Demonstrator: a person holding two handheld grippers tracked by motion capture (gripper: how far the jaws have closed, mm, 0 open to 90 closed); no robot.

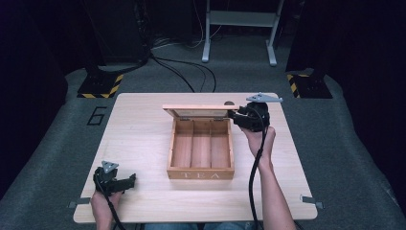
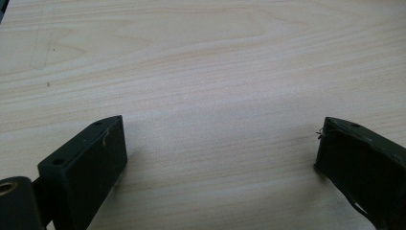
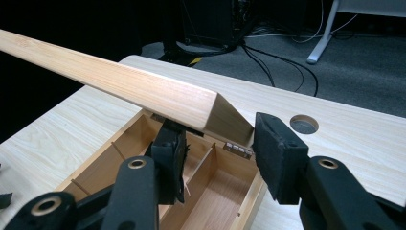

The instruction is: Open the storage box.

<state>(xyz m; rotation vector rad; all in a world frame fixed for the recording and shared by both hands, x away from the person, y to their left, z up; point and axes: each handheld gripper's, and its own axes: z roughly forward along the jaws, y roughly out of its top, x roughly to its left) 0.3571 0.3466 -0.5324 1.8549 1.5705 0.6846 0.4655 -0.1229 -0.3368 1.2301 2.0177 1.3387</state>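
Observation:
A wooden box marked TEA (image 1: 201,173) sits mid-table, its three compartments empty. Its lid (image 1: 196,108) is raised and stands at the far side. My right gripper (image 1: 235,115) is at the lid's right end. In the right gripper view it (image 3: 218,143) is open: one jaw reaches under the lid (image 3: 119,81) above the box (image 3: 251,203), the other stands outside the lid's end face. My left gripper (image 1: 130,181) rests near the table's front left corner. It (image 2: 220,143) is open over bare wood with nothing between its jaws.
The light wooden table (image 1: 143,139) has a round cable hole (image 1: 229,103) behind the box, also seen as a hole (image 3: 303,124) beside the right jaw. Cables (image 1: 191,72), a white frame (image 1: 239,28) and striped stand bases (image 1: 100,86) are on the floor beyond.

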